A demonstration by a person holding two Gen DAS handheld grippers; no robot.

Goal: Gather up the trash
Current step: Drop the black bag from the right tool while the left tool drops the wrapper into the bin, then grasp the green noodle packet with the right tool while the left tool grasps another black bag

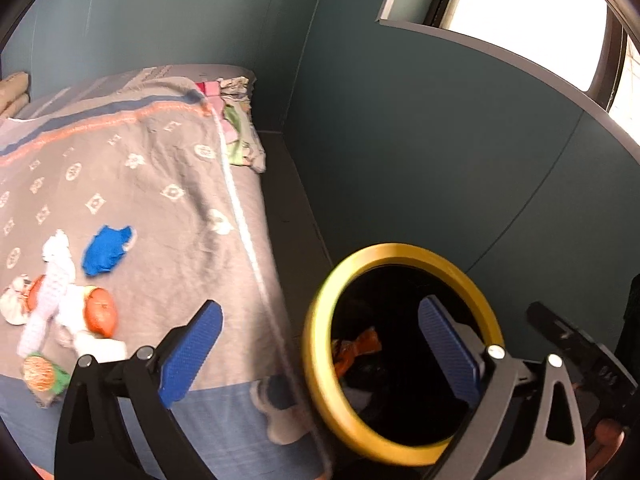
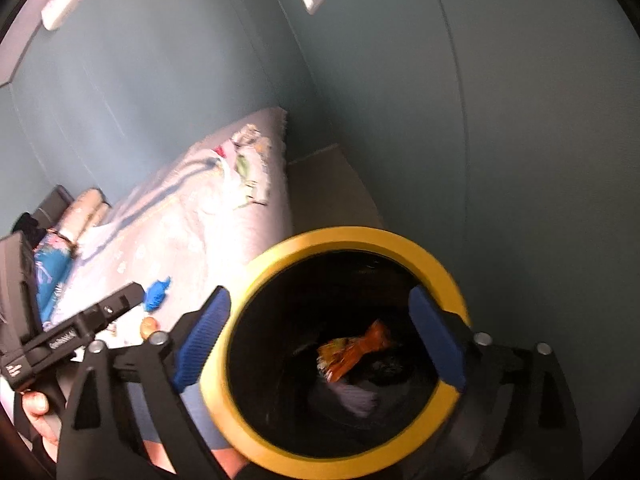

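A black bin with a yellow rim (image 1: pixel 316 344) stands on the floor beside the bed; its rim (image 2: pixel 360 236) also fills the lower middle of the right wrist view. An orange wrapper (image 2: pixel 352 350) lies inside it on pale crumpled paper, and the wrapper (image 1: pixel 356 350) also shows in the left wrist view. My left gripper (image 1: pixel 320 306) is open and empty, straddling the bin's near rim. My right gripper (image 2: pixel 319 295) is open and empty over the bin's mouth. On the bed lie a blue crumpled piece (image 1: pixel 106 250), white tissue (image 1: pixel 56 280), an orange wrapper (image 1: pixel 101 314) and a green-orange wrapper (image 1: pixel 40 372).
The bed has a grey patterned blanket (image 1: pixel 168 184) with folded clothes (image 1: pixel 240 128) at its far end. Teal walls (image 1: pixel 400 160) close in the corner, with a window (image 1: pixel 520 8) above. A narrow floor strip (image 1: pixel 288 208) runs between bed and wall. A hand (image 2: pixel 36 412) holds the other gripper's black handle (image 2: pixel 72 332).
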